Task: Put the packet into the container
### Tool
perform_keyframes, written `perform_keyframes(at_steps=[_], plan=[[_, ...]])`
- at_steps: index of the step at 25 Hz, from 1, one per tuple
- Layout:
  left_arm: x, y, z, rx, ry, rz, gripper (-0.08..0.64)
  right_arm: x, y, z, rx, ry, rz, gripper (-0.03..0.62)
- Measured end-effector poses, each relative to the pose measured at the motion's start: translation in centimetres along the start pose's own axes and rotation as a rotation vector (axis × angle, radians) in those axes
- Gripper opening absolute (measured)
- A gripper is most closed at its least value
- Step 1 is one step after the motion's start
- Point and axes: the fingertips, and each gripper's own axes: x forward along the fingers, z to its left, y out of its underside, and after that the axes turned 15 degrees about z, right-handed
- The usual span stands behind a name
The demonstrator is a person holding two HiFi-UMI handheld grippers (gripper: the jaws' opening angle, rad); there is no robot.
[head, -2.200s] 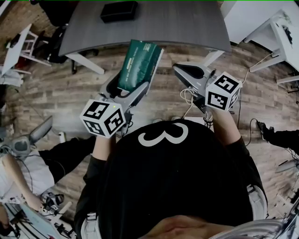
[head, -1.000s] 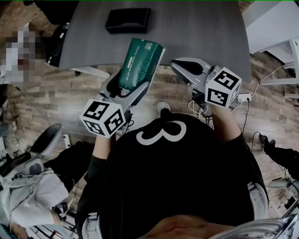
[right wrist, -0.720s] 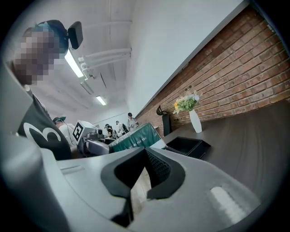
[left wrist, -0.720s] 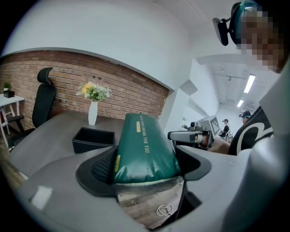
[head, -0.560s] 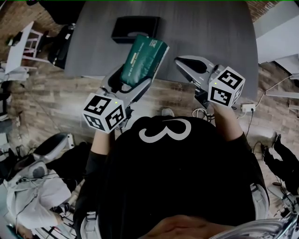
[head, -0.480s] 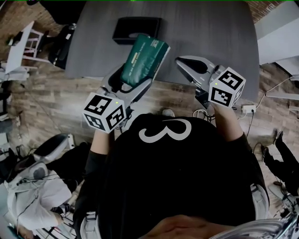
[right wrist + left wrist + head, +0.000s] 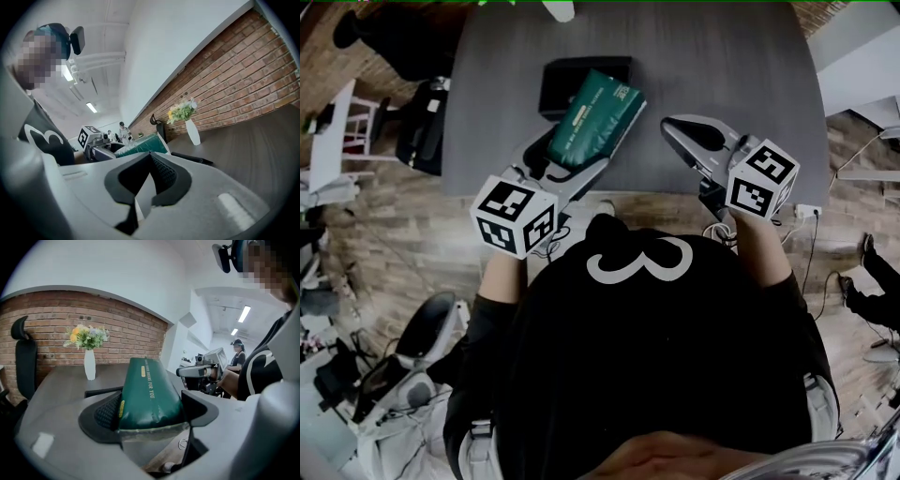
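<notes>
A dark green packet (image 7: pixel 596 116) with gold print stands tilted up between the jaws of my left gripper (image 7: pixel 570 157), which is shut on its lower end. The packet's top hangs over the near right part of a black rectangular container (image 7: pixel 572 73) on the grey table (image 7: pixel 722 56). In the left gripper view the packet (image 7: pixel 146 397) fills the gap in the gripper (image 7: pixel 150 416), and the container's rim (image 7: pixel 101 391) shows just behind. My right gripper (image 7: pixel 677 129) hovers over the table's near edge, shut on nothing. From the right gripper (image 7: pixel 149 161) I see the packet (image 7: pixel 140 144) and container (image 7: pixel 190 158) at left.
A white vase of flowers (image 7: pixel 89 364) stands on the table beyond the container, before a brick wall. A black office chair (image 7: pixel 23 357) is at the table's left end. A white desk (image 7: pixel 862 56) is at the right. Wood floor and cables lie around the person's feet.
The view has closed in on the table. Both grippers went from over the floor to over the table's near edge, and the held packet now overlaps the black container.
</notes>
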Motion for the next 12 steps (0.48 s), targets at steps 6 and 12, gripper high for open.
perform_keyframes(at_steps=[6,12], plan=[[0.4,-1.9,5.0,0.106,0.063,0.041,0.417,3.0,-2.3,-1.2,0.050,0.085,-0.028,0.000],[1.3,-3.2,8.7,0.231,0.113,0.089,0.417,4.4,-3.4,-2.3,0.097,0.164,-0.042,0.000]])
